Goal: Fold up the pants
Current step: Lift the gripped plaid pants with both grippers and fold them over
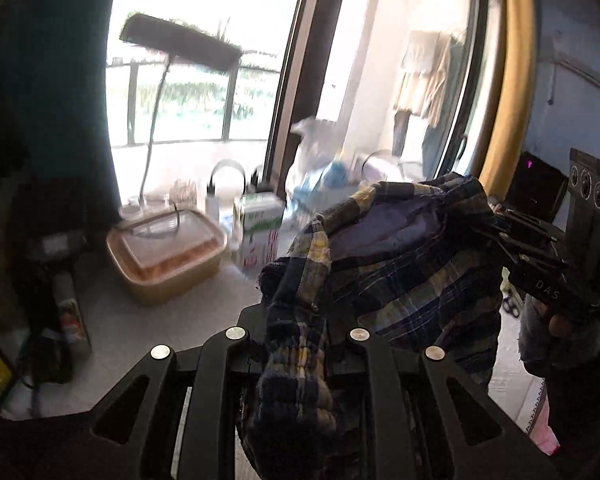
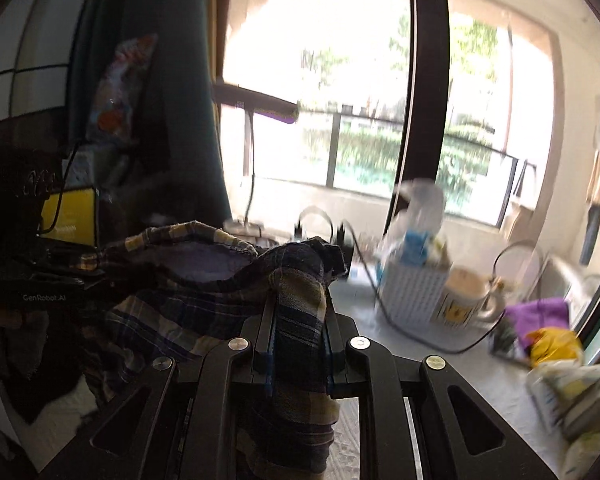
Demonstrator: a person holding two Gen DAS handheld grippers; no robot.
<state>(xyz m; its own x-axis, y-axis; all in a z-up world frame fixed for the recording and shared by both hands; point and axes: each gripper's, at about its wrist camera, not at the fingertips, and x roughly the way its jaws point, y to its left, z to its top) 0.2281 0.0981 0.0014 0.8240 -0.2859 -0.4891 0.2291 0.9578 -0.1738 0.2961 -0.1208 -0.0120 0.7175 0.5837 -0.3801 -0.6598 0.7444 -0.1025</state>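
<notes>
The pants [image 1: 400, 264] are dark blue and yellow plaid, held up in the air by their waistband between both grippers. My left gripper [image 1: 298, 320] is shut on one end of the waistband, with cloth bunched between its fingers. My right gripper [image 2: 298, 312] is shut on the other end; it also shows in the left wrist view [image 1: 540, 256] at the right. The waistband gapes open, showing the pale lining [image 2: 208, 260]. The left gripper's body shows in the right wrist view [image 2: 40, 284] at the left. The legs hang down out of sight.
A white table top [image 1: 148, 320] lies below. On it stand a tan lidded box [image 1: 168, 252], a carton [image 1: 260, 228], a white basket [image 2: 412, 292], a mug [image 2: 464, 300], a black cable [image 2: 380, 296] and purple and yellow cloths [image 2: 540, 320]. Large windows are behind.
</notes>
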